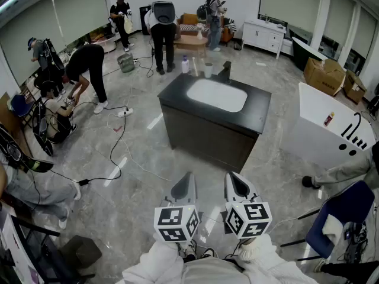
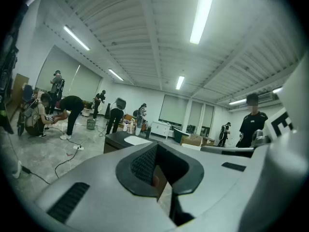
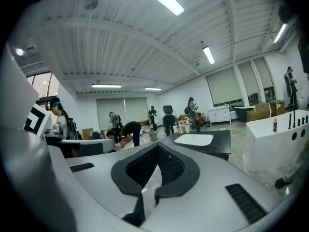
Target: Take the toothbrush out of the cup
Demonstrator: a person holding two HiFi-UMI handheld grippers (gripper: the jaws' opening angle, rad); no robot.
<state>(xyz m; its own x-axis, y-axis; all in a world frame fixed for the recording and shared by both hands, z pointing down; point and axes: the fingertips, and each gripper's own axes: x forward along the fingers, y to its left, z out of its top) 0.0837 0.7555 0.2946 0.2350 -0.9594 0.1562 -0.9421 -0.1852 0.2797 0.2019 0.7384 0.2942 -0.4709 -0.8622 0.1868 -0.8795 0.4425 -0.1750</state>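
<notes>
Left gripper [image 1: 189, 179]: pressed together, nothing pinched. Right gripper [image 1: 232, 178]: same, closed on itself, empty. Both low and close to the body, side by side, nosed roughly level toward the black vanity [image 1: 173, 94]. Well apart from it, with bare grey floor [image 1: 136, 188] between.

Task item: pale cup [image 1: 208, 70] on the vanity's far edge, between a bottle [image 1: 185, 65] and the dark faucet [image 1: 225, 71], behind the white sink basin [image 1: 217, 94]. Toothbrush too small to make out from here; presumably standing in that cup, not confirmed.

Step, as a judgement: pre-approach, 0 of the task done. No contact with anything.

Next move calls for:
- Closing the gap to the vanity, then reaching over or round the basin to the far edge.
- Spreading 1 pair of jaws before arrival.
- Lining up on the brush handle above the cup rim, then pinching and lifting straight up.
- Probably steadying the cup with the other gripper; a light cup likely to tip or ride up with the brush.

Risks: bottle near the cup, easy to knock. Cables [image 1: 115, 141] on the floor left of the approach. People [image 1: 161, 34] at the back and left of the room, apart from the vanity.
</notes>
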